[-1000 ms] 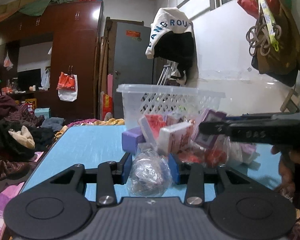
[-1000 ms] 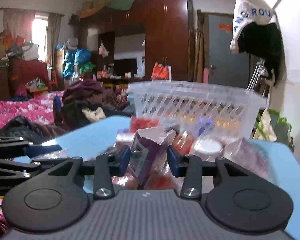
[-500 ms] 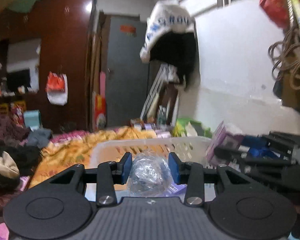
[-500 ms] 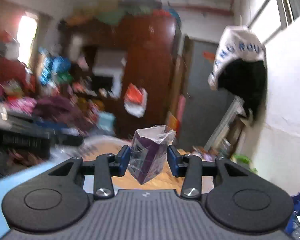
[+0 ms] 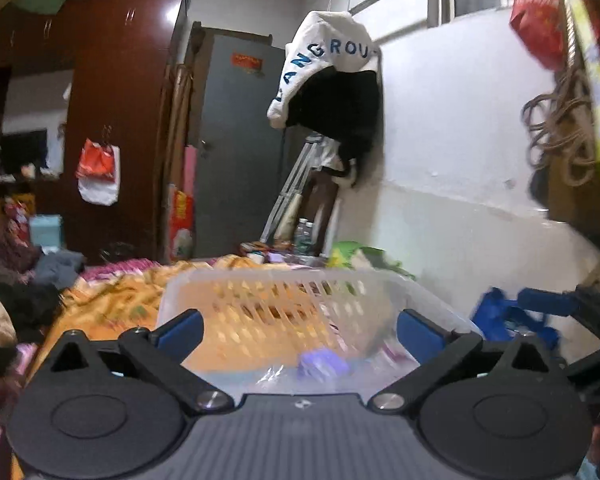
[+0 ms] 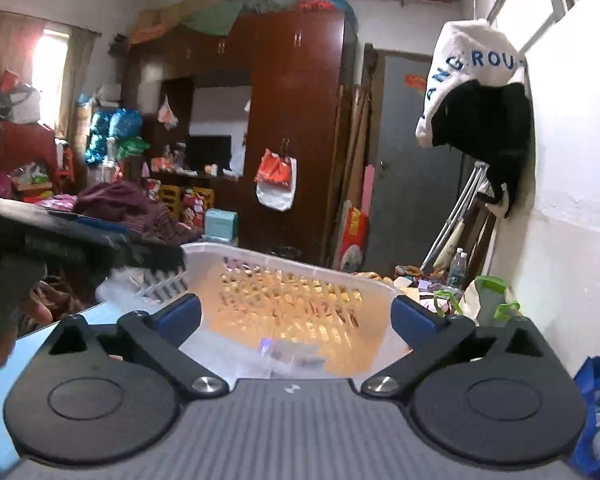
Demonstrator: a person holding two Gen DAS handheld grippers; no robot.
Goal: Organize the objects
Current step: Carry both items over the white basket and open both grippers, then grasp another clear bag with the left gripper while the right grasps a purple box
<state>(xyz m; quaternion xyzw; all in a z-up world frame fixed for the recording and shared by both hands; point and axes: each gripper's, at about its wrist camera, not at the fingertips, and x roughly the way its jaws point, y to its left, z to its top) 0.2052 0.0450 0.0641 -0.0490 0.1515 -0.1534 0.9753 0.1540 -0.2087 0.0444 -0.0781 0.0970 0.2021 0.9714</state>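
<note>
Translucent white plastic lattice basket (image 5: 300, 284), orange fabric glowing through its diamond-shaped holes. Small purple packet (image 5: 320, 362) and clear crinkled wrapper (image 5: 276, 376) inside. Blue pads (image 6: 180, 316) on black fingers.

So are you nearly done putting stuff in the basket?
Partly. Two wrapped packets, one purple, lie inside the white basket. The left gripper and right gripper are open and empty above it. The rest of the table is out of view, so I can't tell what remains.

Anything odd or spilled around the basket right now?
Nothing stands out. Both hand-held grippers, left and right, are open over the basket, and blurred wrapped items lie inside it.
</note>
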